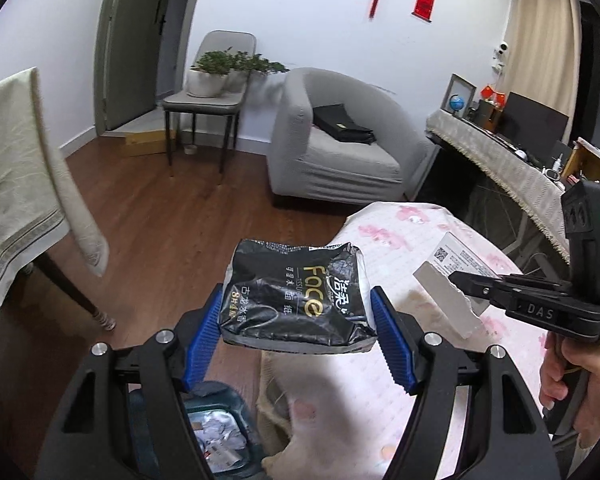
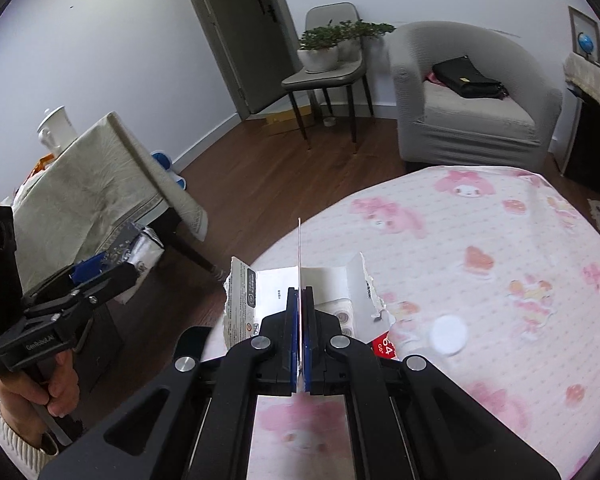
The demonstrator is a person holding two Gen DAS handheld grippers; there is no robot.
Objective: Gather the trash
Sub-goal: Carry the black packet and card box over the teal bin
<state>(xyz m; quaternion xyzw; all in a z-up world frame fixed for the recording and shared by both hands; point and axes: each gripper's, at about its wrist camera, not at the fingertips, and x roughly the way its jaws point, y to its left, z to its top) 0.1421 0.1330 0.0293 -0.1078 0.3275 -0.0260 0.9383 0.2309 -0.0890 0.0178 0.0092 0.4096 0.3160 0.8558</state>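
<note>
The left gripper [image 1: 298, 316] is clamped on a black tissue pack [image 1: 296, 300], its blue pads [image 1: 206, 332] pressing the pack's two short ends, so the pack's long axis runs 9 to 3 o'clock across the jaws. The pack hangs in the air past the edge of the table [image 1: 420, 248], over bare floor. The bin [image 1: 220, 432] sits at 6 o'clock in the left wrist view, below and behind the fingertips, already holding crumpled paper. That is the relation the next move turns on: I judge the pack must come back toward the holder and down before it is let go, since a drop from here would likely land on the floor beyond the bin.

The right gripper [image 2: 300, 320] is closed tight on a torn white card package [image 2: 300, 276], gripping a thin flap edge-on, with the package's body spread to 9 and 3 o'clock above the pink-patterned tablecloth. It hovers over the table's near edge, with a small white disc [image 2: 448, 335] lying on the cloth at 3 o'clock.

The left hand looks nearer the bin, so its pack probably goes in first; the right must cross leftward over the table edge to follow.
</note>
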